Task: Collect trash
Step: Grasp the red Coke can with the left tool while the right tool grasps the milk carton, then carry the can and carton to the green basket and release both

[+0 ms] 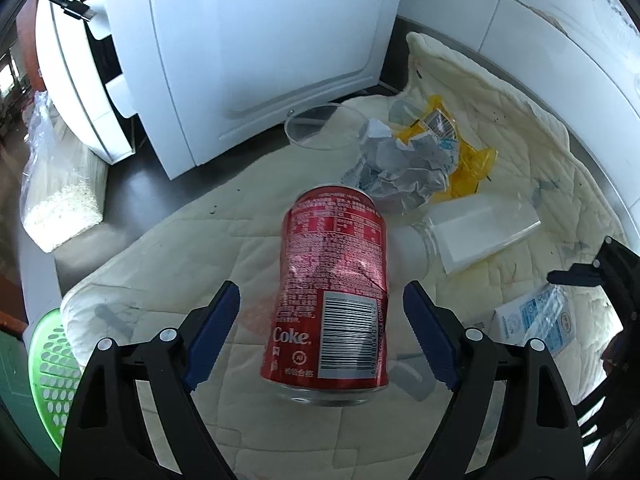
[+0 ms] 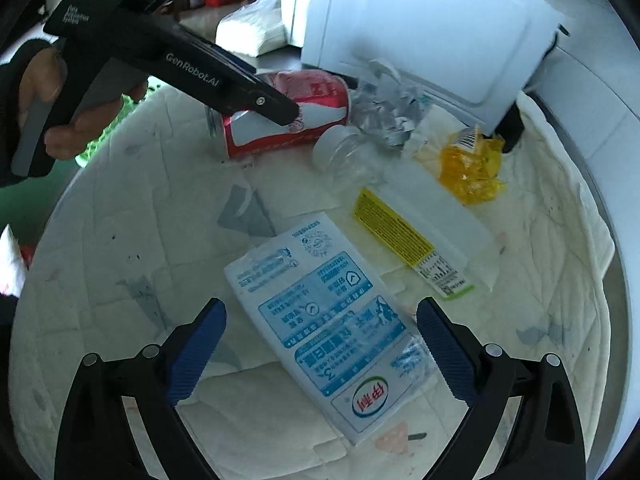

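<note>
Quilted mat (image 1: 168, 248), "Coke" can (image 1: 332, 292)

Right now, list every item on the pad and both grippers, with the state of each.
Coke can: dented, on its side, ungripped.
Milk carton: flattened, lying flat.
Crumpled paper: balled up.
Yellow wrapper: crumpled.
Clear bottle: on its side.
Left gripper: open, straddling the can.
Right gripper: open over the carton.
</note>
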